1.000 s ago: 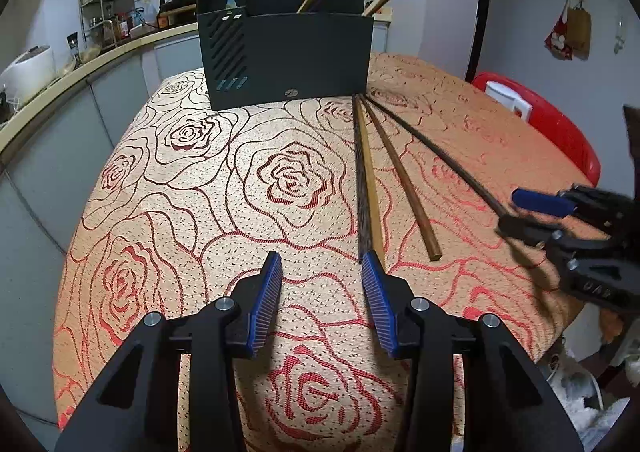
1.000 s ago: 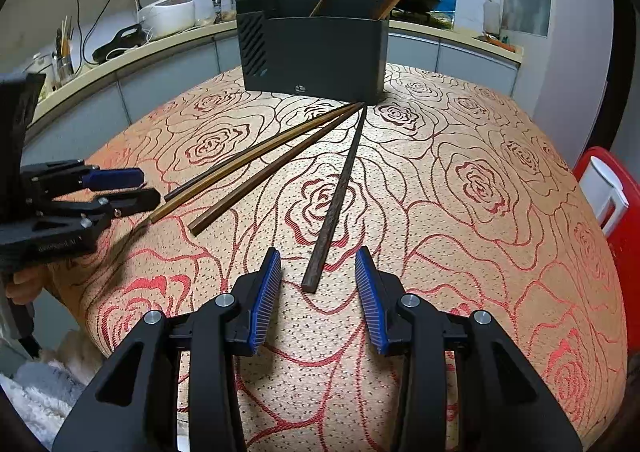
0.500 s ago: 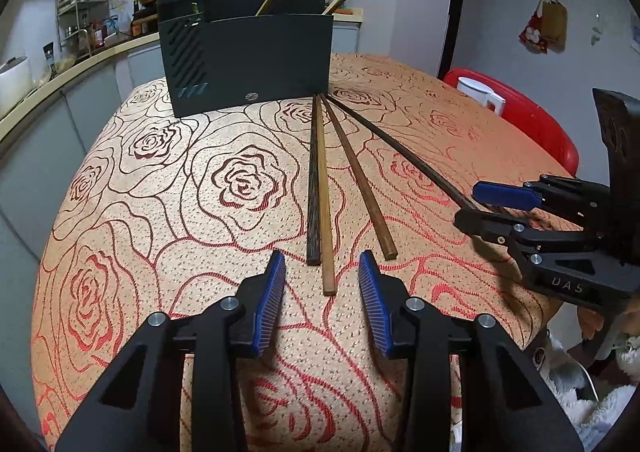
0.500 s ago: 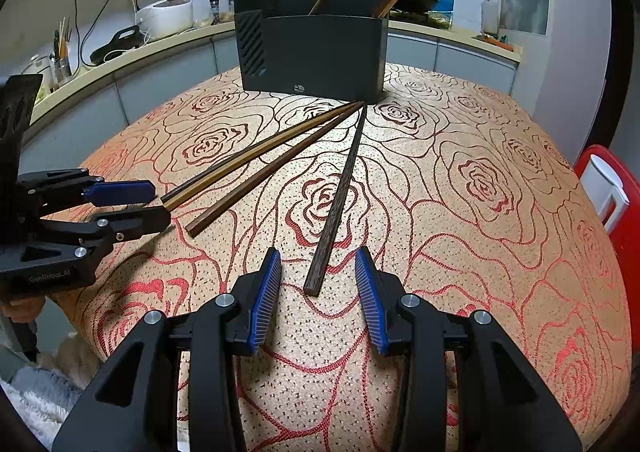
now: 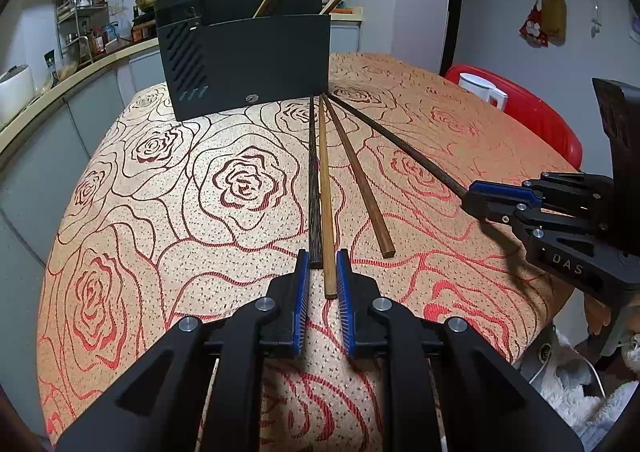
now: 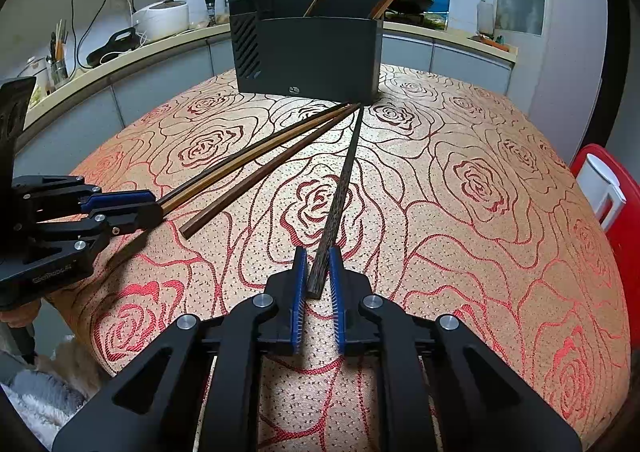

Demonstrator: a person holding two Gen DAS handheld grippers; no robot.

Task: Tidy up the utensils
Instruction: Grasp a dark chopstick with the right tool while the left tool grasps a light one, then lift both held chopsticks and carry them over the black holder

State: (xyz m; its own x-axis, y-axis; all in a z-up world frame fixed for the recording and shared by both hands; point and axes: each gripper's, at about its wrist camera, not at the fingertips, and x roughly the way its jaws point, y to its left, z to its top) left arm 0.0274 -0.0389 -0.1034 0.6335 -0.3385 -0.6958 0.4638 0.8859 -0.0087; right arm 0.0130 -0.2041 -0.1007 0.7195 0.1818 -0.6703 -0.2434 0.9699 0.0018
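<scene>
Four chopsticks fan out on the rose-patterned tablecloth [image 5: 224,188] from a black utensil holder [image 5: 248,60] that has several more chopsticks standing in it. My left gripper [image 5: 322,256] is closing, its blue pads pressing on the near ends of a dark chopstick [image 5: 315,192] and a tan chopstick [image 5: 325,192] lying side by side. A brown chopstick [image 5: 360,180] lies free to their right. My right gripper [image 6: 318,252] is closing too, pads against the near end of a dark speckled chopstick [image 6: 342,188]. The right wrist view shows the left gripper [image 6: 156,208] at the left.
A red chair [image 5: 532,116] bearing a white object stands past the table's right edge. A kitchen counter [image 6: 120,64] with a rice cooker [image 6: 160,18] curves behind the table. White fluffy fabric [image 5: 568,384] lies below the near right edge.
Both grippers' jaws have narrowed from wide apart to tight around chopstick ends. The left gripper shifted sideways until the dark and tan pair lay between its fingers. The right one stayed put.
</scene>
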